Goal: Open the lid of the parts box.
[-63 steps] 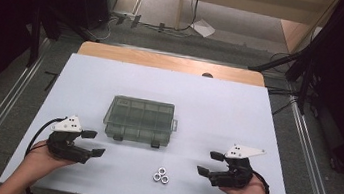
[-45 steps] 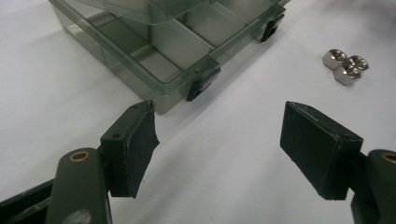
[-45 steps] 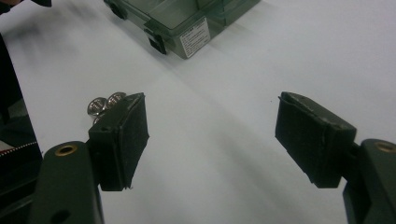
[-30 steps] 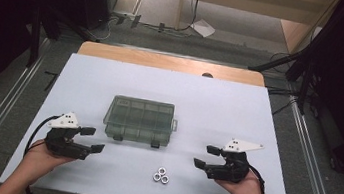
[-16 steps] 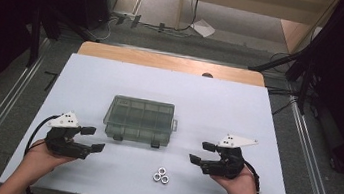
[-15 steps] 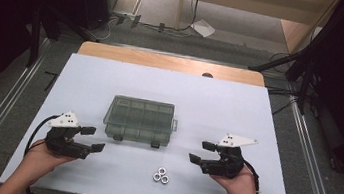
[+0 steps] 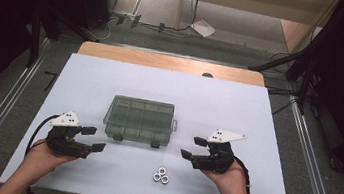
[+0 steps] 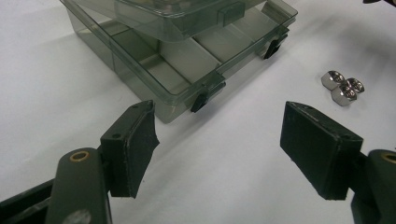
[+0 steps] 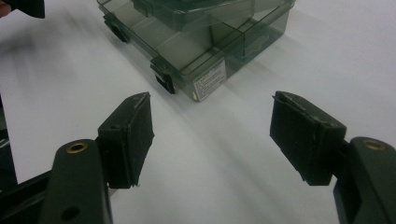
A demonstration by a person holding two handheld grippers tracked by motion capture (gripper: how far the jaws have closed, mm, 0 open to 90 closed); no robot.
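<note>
Nearby, nuts (image 7: pixel 161 176), closed compartment box (image 7: pixel 140 119), white table (image 7: pixel 112 79)

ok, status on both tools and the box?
Left tool open, empty. Right tool open, empty, facing the compartment box. Box latched, untouched. Three nuts loose nearby; path clear.

High view looks forward and down over the whole counter (image 7: pixel 112 79); both tool views sit low and close, sharing the compartment box (image 7: pixel 140 119) from opposite sides.
</note>
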